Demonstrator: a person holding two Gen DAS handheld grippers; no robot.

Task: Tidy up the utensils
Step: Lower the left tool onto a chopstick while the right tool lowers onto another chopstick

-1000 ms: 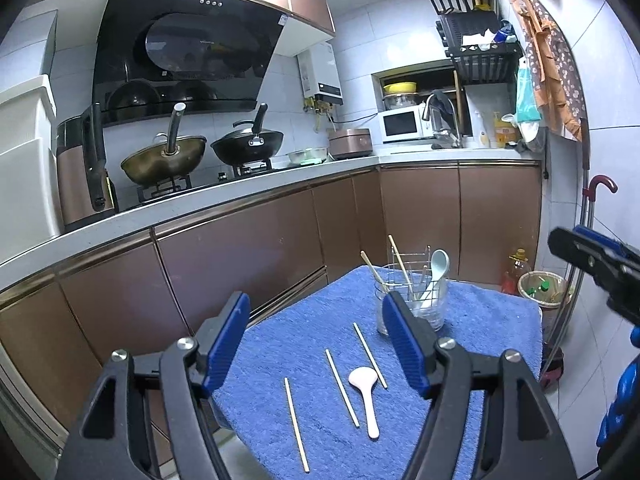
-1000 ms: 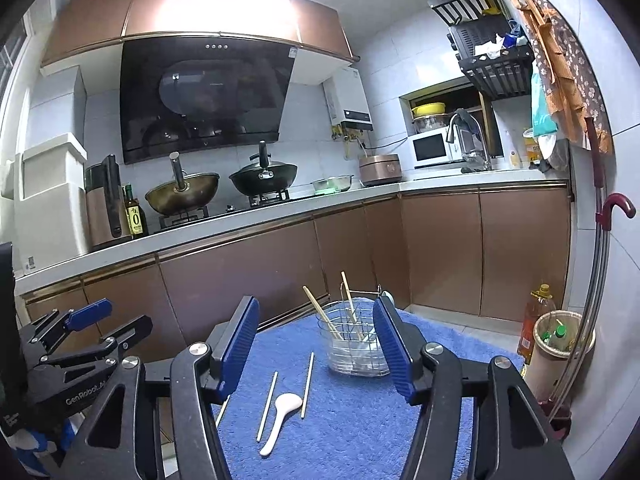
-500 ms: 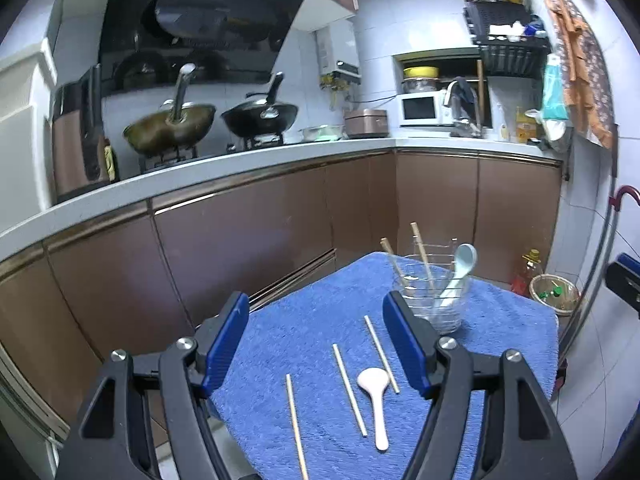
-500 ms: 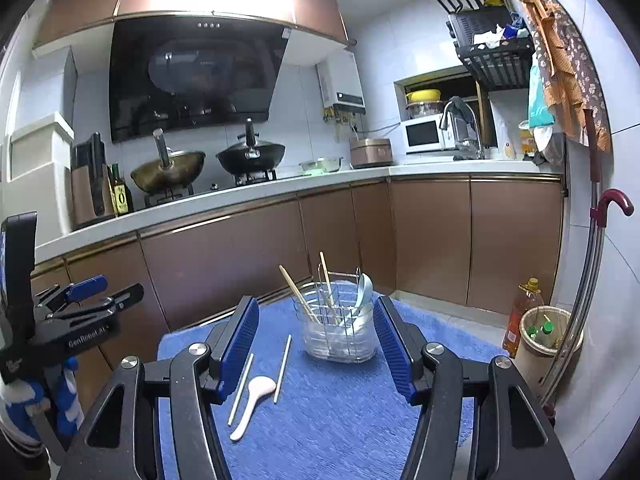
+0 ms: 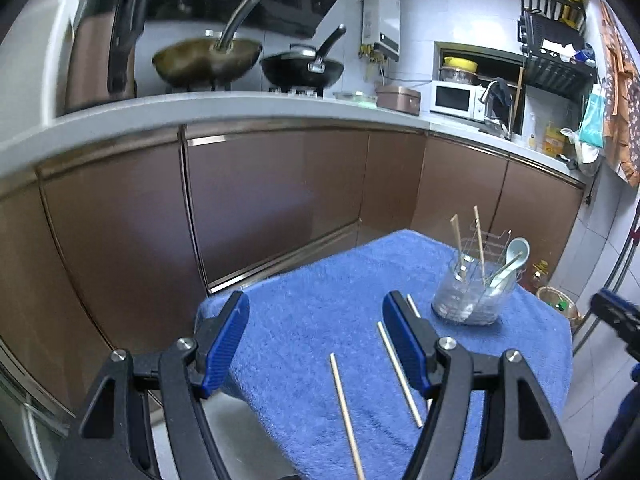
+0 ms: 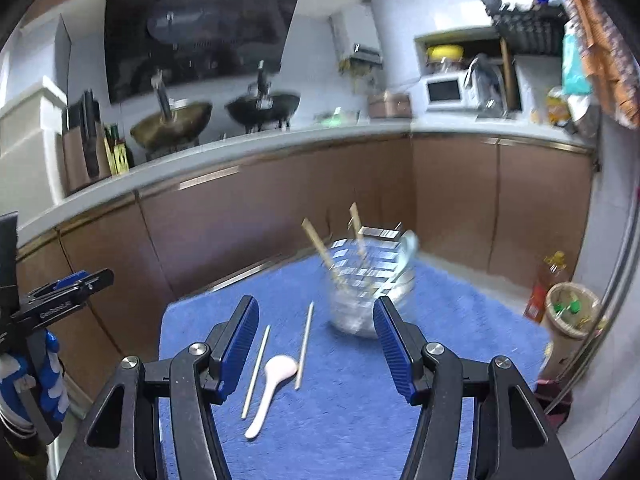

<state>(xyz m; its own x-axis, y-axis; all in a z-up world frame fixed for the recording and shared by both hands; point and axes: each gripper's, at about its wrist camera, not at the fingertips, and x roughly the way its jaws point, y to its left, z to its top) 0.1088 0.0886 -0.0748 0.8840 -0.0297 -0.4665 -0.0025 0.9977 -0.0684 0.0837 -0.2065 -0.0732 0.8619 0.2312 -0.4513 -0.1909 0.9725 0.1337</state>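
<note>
Nearest to you, your left gripper (image 5: pixel 316 334) was spread wide with nothing between its blue pads (image 5: pixel 226 340), hovering over the near-left edge of the blue towel (image 5: pixel 320 300) that covered the small table. Your right gripper (image 6: pixel 316 344) was likewise wide open and held nothing, poised above the same towel (image 6: pixel 360 420) from its other side.

Between the left gripper's fingers, two wooden chopsticks lay flat on the towel: one (image 5: pixel 346 414) nearer you and one (image 5: pixel 398 372) just to its right, roughly parallel and apart. The tip of a third chopstick (image 5: pixel 412 305) showed beyond the right finger, which hid the rest.

In the right wrist view, a white ceramic spoon (image 6: pixel 272 388) lay on the towel with its bowl pointing away from you, between two chopsticks: one (image 6: pixel 256 370) on its left and one (image 6: pixel 305 344) on its right, whose near end lay just beside the spoon's bowl.

Farther back on the towel stood the clear utensil holder (image 5: pixel 474 296), upright, with a wire rack inside it. Two chopsticks (image 5: pixel 460 246) leaned in it, and a pale blue spoon (image 5: pixel 510 258) rested against its right rim. The right wrist view showed the same holder (image 6: pixel 368 280), blurred.

Beyond the table ran brown cabinets (image 5: pixel 260 200) under a white countertop (image 5: pixel 240 104). On it sat a bronze wok (image 5: pixel 208 58), a black wok (image 5: pixel 302 68) and, farther right, a white microwave (image 5: pixel 454 98)
</note>
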